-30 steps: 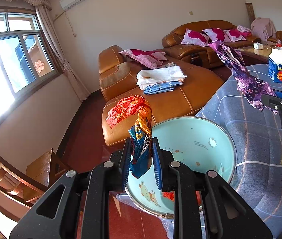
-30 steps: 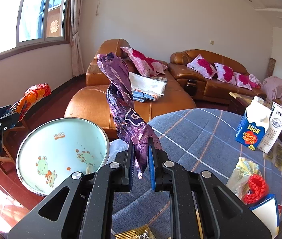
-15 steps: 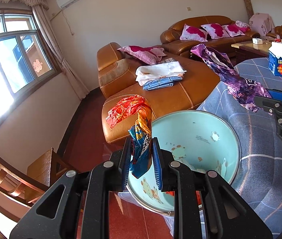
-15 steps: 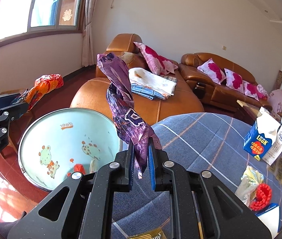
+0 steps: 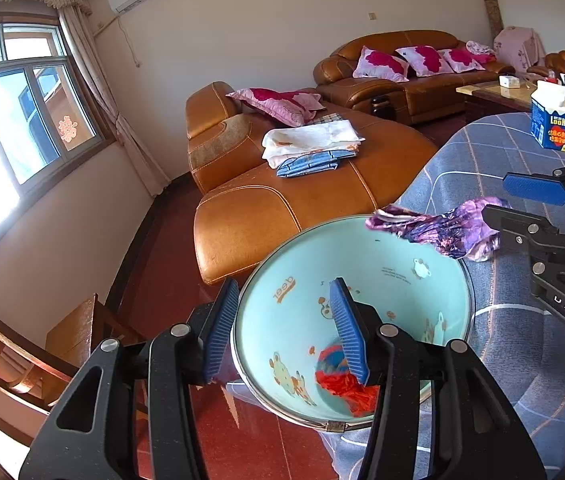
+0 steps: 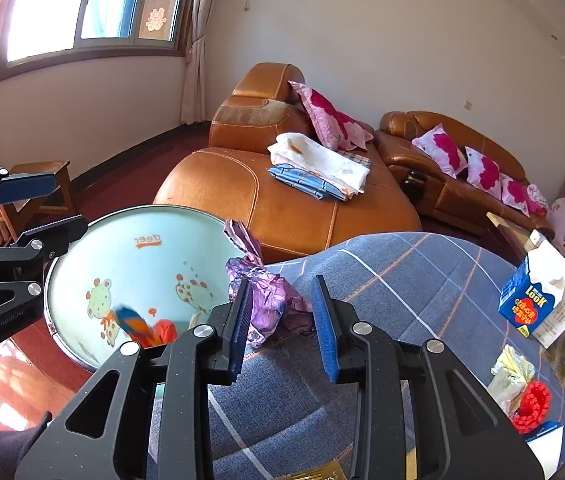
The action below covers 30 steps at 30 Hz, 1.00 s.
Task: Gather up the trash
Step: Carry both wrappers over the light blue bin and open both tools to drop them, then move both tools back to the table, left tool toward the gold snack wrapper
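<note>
A light blue basin (image 5: 402,256) with cartoon prints stands at the table's edge; it also shows in the right wrist view (image 6: 130,252). My left gripper (image 5: 286,328) is open above it, and the orange and blue wrapper (image 5: 342,380) lies in the basin, also seen in the right wrist view (image 6: 142,326). My right gripper (image 6: 284,322) is open. The purple wrapper (image 6: 262,296) lies loose between its fingers, over the basin's rim and the table edge; it also shows in the left wrist view (image 5: 438,228).
The table has a blue checked cloth (image 6: 382,280). On it are a blue milk carton (image 6: 534,296), a red scrubber (image 6: 532,406) and foil wrappers (image 6: 508,376). Orange leather sofas (image 5: 282,200) stand behind. A wooden chair (image 5: 78,328) is at the left.
Both grippers have opened. The orange wrapper has dropped from the left gripper into the basin. The purple wrapper has fallen from the right gripper's hold onto the basin rim.
</note>
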Each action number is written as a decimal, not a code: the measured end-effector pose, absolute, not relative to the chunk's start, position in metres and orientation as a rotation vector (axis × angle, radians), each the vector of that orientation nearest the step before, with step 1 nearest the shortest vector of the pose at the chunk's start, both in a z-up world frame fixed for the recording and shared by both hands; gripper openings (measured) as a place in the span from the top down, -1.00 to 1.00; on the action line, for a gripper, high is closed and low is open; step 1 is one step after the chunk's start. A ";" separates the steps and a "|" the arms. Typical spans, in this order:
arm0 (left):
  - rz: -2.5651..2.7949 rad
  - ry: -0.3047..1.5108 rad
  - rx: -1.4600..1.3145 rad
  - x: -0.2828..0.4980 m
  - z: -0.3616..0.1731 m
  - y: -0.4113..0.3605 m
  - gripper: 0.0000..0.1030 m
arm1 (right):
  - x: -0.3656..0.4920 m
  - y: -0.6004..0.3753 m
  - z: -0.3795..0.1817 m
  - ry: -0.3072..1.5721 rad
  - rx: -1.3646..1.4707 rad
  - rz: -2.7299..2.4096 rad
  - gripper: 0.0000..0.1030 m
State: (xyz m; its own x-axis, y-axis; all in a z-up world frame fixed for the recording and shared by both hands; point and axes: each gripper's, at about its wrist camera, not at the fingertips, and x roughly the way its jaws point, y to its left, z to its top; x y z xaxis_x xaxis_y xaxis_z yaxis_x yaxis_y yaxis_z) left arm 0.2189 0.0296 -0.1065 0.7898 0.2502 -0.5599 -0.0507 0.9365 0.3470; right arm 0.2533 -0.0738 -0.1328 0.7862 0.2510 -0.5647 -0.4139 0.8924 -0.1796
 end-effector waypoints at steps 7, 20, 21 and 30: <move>0.174 0.639 0.317 0.218 -0.106 0.033 -0.06 | 0.253 -0.073 -0.134 0.555 -0.308 0.362 0.31; 0.051 0.635 0.313 0.196 -0.106 -0.009 -0.32 | 0.189 -0.151 -0.088 0.459 -0.182 0.182 -0.15; 0.031 0.633 0.318 0.193 -0.106 -0.017 -0.32 | 0.181 -0.163 -0.087 0.458 -0.176 0.149 -0.15; -0.145 0.626 0.355 0.167 -0.110 -0.088 -0.40 | 0.116 -0.254 -0.104 0.485 -0.102 -0.169 -0.27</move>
